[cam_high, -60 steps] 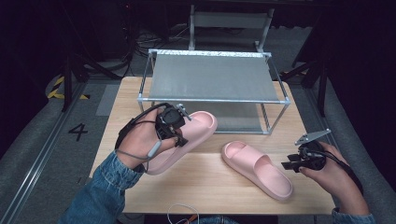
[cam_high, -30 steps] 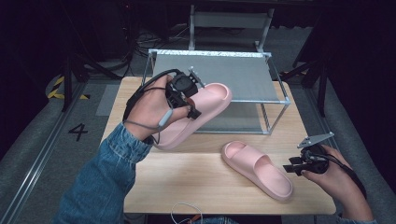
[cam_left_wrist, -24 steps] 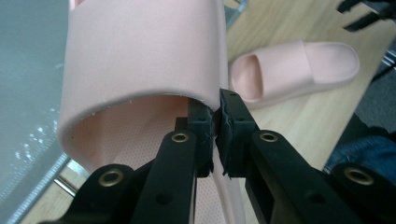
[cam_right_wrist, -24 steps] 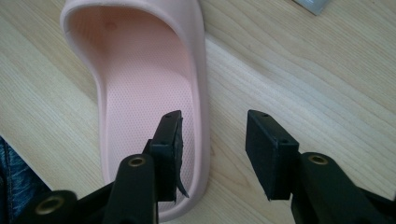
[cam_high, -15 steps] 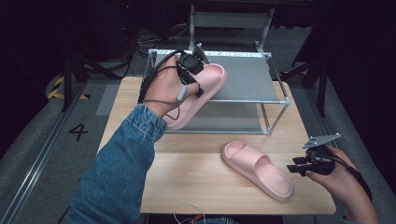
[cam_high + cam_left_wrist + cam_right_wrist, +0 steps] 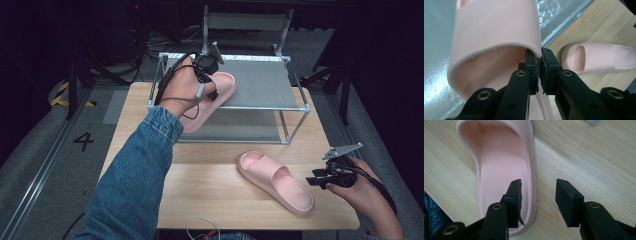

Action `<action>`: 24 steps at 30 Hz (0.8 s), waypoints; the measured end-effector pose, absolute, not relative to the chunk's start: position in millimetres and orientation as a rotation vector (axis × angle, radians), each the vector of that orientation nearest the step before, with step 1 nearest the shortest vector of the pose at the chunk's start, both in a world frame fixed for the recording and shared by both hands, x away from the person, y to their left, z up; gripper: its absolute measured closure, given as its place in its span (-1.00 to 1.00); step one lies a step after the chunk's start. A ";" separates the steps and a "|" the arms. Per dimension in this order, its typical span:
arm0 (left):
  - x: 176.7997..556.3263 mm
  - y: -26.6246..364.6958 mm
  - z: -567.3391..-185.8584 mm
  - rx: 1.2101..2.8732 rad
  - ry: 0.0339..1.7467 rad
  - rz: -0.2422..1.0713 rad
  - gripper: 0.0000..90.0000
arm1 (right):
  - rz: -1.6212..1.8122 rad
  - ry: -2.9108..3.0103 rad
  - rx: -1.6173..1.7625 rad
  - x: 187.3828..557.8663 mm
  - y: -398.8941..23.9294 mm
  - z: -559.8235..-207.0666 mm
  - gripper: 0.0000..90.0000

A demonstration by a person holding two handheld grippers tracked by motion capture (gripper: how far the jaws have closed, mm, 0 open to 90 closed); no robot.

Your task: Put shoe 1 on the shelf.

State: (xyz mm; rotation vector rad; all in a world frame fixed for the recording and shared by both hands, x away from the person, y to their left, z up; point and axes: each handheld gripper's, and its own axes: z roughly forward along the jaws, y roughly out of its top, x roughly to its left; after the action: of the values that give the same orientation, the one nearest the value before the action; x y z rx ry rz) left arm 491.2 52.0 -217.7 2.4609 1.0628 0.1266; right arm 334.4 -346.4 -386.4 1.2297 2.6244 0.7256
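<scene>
The left gripper (image 6: 212,75) was clamped on the strap edge of a soft pink foam slide sandal (image 6: 212,97), its two black jaws pinching the strap's rim between them, as the left gripper view showed with the pads (image 6: 532,65) pressed nearly together on the thin foam. That held sandal (image 6: 496,32) sat tilted over the top shelf of a two-tier metal-framed rack with grey mesh shelves (image 6: 260,85), its toe end over the mesh and its heel end hanging past the rack's front rail toward the person's side. The left hand (image 6: 182,90), in a blue denim sleeve (image 6: 137,175), reached across the light wooden counter (image 6: 210,190) to the rack.

A second pink foam slide sandal (image 6: 275,182) lay flat on the counter in front of the rack, right of centre, sole down and well apart from the first. The right gripper (image 6: 316,181) hovered just beside that sandal's heel end with its jaws standing wide apart and gripping nothing. In the right gripper view one jaw was over the second sandal's (image 6: 504,175) footbed near the side rim and the other was over bare wood; whether either pad touched the foam could not be told. The right hand (image 6: 362,192) rested near the counter's right front corner.
</scene>
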 end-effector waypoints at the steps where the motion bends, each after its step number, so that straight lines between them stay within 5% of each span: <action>1: 491.2 52.8 -218.1 2.451 1.062 0.125 0.88 | 0.728 2.628 1.228 334.6 -346.1 -386.8 0.27; 11: 467.7 87.6 -208.4 2.318 0.994 0.217 0.35 | 0.731 2.639 1.210 340.5 -341.3 -387.5 0.26; 18: 450.2 122.9 -210.3 2.252 1.038 0.307 0.35 | 0.729 2.664 1.187 346.4 -332.7 -388.7 0.26; 24: 440.4 155.4 -221.7 2.241 1.114 0.363 0.56 | 0.724 2.676 1.169 350.8 -327.6 -390.0 0.26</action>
State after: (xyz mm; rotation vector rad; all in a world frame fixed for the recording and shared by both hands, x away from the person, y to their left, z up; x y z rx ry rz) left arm 440.4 155.4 -221.7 2.2405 1.1141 0.3625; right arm 350.8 -327.6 -390.0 1.1695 2.6760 0.7241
